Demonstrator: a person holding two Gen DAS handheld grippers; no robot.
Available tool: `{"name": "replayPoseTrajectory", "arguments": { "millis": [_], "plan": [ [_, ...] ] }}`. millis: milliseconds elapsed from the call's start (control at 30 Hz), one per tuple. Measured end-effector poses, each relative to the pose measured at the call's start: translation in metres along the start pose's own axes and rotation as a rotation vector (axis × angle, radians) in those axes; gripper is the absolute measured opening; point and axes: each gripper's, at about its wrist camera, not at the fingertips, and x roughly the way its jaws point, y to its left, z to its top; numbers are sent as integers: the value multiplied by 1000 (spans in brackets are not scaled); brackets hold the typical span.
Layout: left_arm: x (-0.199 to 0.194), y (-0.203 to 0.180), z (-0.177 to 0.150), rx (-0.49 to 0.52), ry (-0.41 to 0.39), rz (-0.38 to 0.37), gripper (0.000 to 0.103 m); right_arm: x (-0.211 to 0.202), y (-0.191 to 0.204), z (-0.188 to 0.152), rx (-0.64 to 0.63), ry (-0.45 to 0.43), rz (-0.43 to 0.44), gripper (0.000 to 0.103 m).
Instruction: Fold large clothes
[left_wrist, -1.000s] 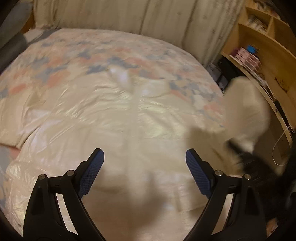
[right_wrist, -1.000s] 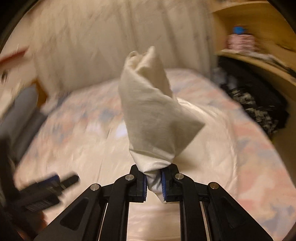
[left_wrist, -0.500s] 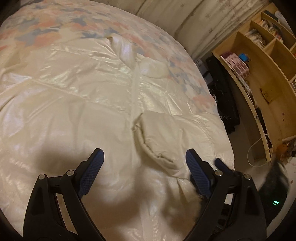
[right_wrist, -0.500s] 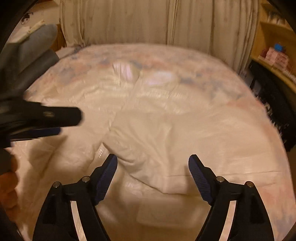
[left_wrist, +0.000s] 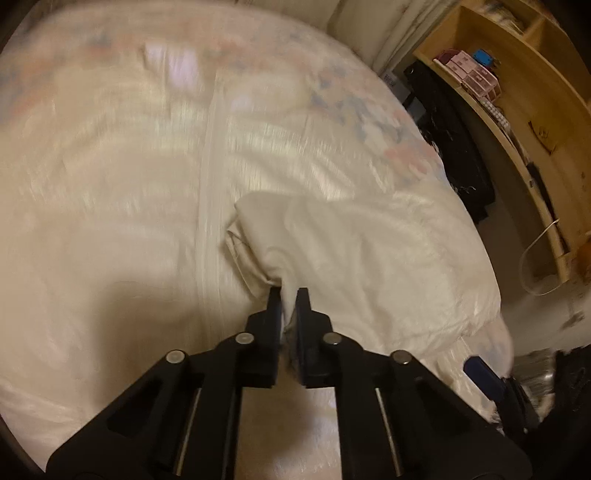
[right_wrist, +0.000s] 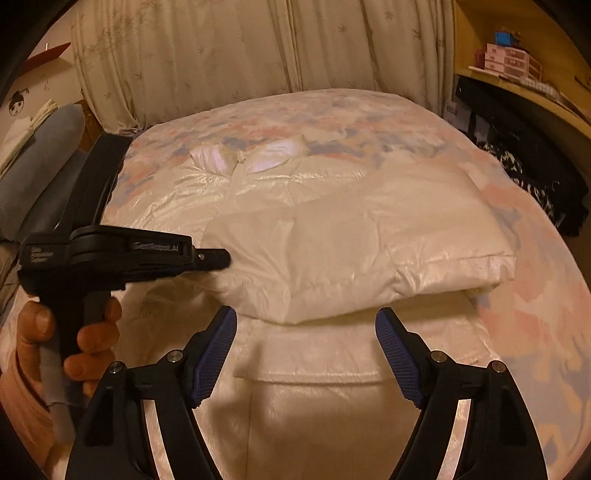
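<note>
Left gripper pinches the folded sleeve of a cream jacket on the bed, right gripper stands free.

A bed (right_wrist: 535, 295) with a flowered cover fills the room, and on it a large shiny cream jacket (right_wrist: 295, 406) lies spread flat, collar toward the curtain. One sleeve (right_wrist: 351, 266) is laid across its chest. The step looks like the sleeve fold. The left gripper (left_wrist: 289, 295) has just closed its jaws, and now the fingers are narrow and hold the sleeve's cuff end. The right gripper (right_wrist: 306, 350) hovers near the sleeve's edge with fingers wide and nothing between them; a second ago it was clamped on that sleeve in the air. Next, I think, the left hand (right_wrist: 70, 343) must pull the cuff straight so the sleeve lies smooth before it lets go.
</note>
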Motion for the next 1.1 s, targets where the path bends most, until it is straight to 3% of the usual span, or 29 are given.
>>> {"name": "replayPoseTrajectory", "arguments": {
  "millis": [100, 200, 333, 500, 600, 700, 767, 833, 967, 1100],
  "plan": [
    [-43, -18, 16, 96, -128, 57, 3, -6, -8, 6, 31, -18, 11, 78],
    [-83, -16, 32, 122, -221, 92, 3, -15, -11, 13, 33, -46, 0, 78],
    [-104, 15, 41, 110, -251, 177, 3, -30, -17, 20, 28, -55, -13, 78],
    [-67, 84, 23, 28, -98, 289, 3, -23, -29, 31, 47, 4, -74, 78],
    [-44, 108, 7, -22, -20, 283, 13, -9, -44, 36, 67, 68, -91, 79],
    [-50, 115, 5, -65, -16, 223, 31, 1, -66, 47, 110, 108, -67, 79],
    [-58, 118, 8, -85, -22, 177, 63, 9, -82, 58, 148, 114, -36, 86],
    [-67, 122, 17, -98, -57, 155, 70, 12, -101, 76, 191, 103, 1, 91],
    [-58, 139, 38, -131, -51, 145, 71, 47, -141, 113, 277, 111, 28, 92],
    [-19, 144, 57, -163, 27, 158, 69, 104, -183, 138, 395, 140, 82, 92]
  ]
}}
